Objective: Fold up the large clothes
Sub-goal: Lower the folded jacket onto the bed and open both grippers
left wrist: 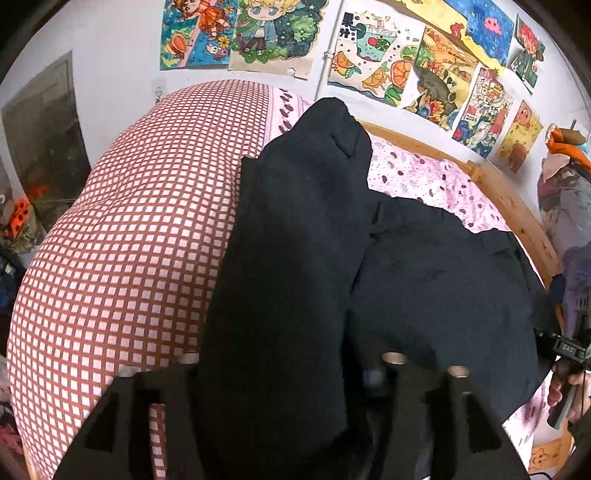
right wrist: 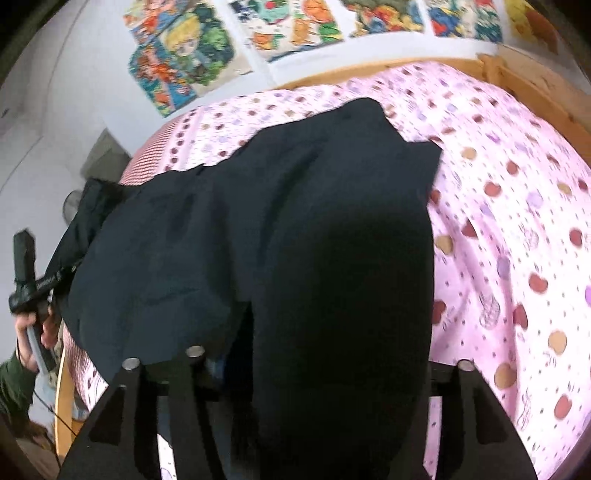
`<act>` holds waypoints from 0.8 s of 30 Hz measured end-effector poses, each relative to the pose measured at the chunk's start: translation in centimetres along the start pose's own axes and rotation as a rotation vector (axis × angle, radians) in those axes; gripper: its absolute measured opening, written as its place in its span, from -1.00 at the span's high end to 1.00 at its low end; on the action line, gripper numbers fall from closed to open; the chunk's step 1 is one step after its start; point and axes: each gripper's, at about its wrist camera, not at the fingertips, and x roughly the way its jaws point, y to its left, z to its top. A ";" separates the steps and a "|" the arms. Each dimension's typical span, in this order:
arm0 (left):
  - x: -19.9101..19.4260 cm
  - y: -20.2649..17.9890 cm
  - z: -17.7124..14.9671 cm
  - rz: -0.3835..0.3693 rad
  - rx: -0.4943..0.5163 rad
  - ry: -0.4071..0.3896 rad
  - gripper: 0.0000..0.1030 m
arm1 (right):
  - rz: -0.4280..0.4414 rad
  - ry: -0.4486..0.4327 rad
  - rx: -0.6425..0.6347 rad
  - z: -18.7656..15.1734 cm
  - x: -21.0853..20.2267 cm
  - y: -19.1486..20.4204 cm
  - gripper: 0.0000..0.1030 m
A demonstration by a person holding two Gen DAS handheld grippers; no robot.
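**Both grippers have black cloth bunched between their fingers**

Left wrist view first: the left gripper (left wrist: 288, 373) sits at the bottom of the frame, and a thick fold of the black garment (left wrist: 295, 229) runs straight down between its fingers, filling the gap. It is clamped on that fold. The cloth rises from there to a peak at upper centre, with the rest of it spread low to the right of the frame. Left of it, a big red-checked quilt (left wrist: 129, 240) bulges across the left half. Behind and right, a pink sheet (left wrist: 417, 177) with small dark spots shows, edged by a wooden bed frame (left wrist: 513, 206). Drawings (left wrist: 388, 62) cover the wall along the top. At the far right edge, a hand (left wrist: 561, 387) grips a black handle.

Over to the right wrist view: the right gripper (right wrist: 295, 365) is at the bottom, and the garment (right wrist: 258, 229) again pours between its fingers in a dark mass, so it too is gripping the cloth. The garment lies from centre out to the left of the frame, on the pink sheet (right wrist: 498, 221), which fills the right side. At lower left, a hand (right wrist: 29, 332) holds the other device. Drawings (right wrist: 295, 26) line the top, blurred.
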 end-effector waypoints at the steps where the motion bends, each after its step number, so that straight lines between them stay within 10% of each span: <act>1: -0.1 0.1 -0.1 0.004 -0.012 -0.007 -0.58 | -0.028 -0.016 0.005 -0.4 -0.3 0.1 -0.40; 24: -8.0 -1.4 -2.8 -0.021 -0.151 -0.161 -0.97 | -0.272 -0.262 -0.038 -2.9 -10.1 5.7 -0.78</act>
